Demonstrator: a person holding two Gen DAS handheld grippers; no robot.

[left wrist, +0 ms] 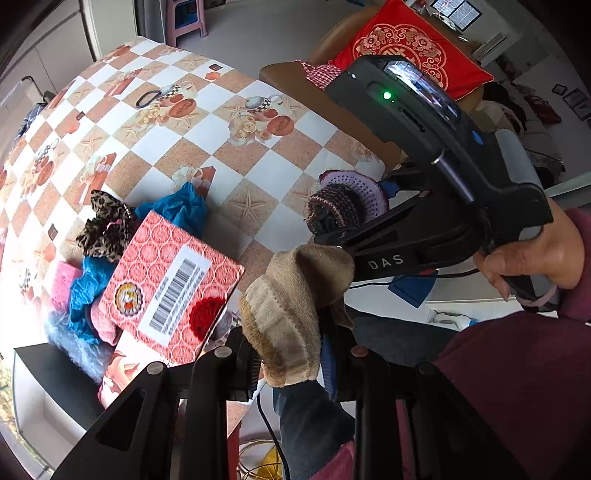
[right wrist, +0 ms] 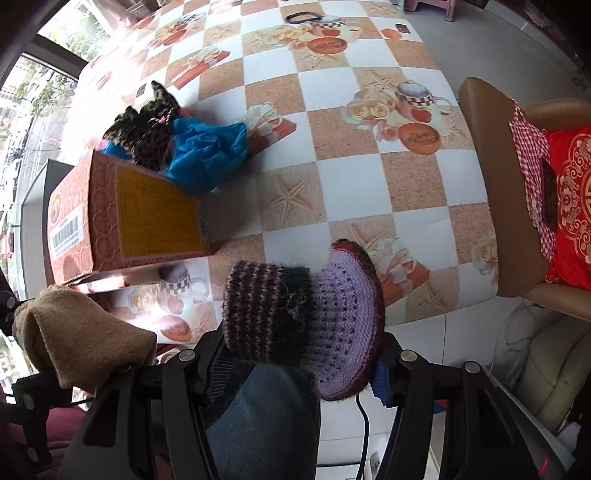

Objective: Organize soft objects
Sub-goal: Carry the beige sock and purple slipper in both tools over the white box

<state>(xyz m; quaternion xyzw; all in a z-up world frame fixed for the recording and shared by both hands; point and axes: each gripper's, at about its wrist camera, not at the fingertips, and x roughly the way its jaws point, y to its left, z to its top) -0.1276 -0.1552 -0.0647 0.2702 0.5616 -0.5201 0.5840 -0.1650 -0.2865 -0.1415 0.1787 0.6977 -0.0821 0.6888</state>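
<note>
My left gripper (left wrist: 291, 354) is shut on a beige knitted sock (left wrist: 295, 310), held at the table's near edge; the sock also shows at the lower left of the right wrist view (right wrist: 81, 343). My right gripper (right wrist: 306, 354) is shut on a purple knitted slipper with a dark striped cuff (right wrist: 306, 314), held just off the table edge; it shows in the left wrist view (left wrist: 347, 203) to the right of the sock. A pink patterned box (left wrist: 170, 291) stands on the table (left wrist: 236, 155), with blue cloth (left wrist: 184, 210) and a leopard-print scrunchie (left wrist: 107, 229) lying behind it.
A brown chair (right wrist: 480, 177) with a red embroidered cushion (right wrist: 569, 206) stands at the table's right side. A black hair band (right wrist: 303, 16) lies at the far end. A pink stool (left wrist: 184, 18) stands on the floor beyond. Pink and fuzzy blue items (left wrist: 70, 336) lie by the box.
</note>
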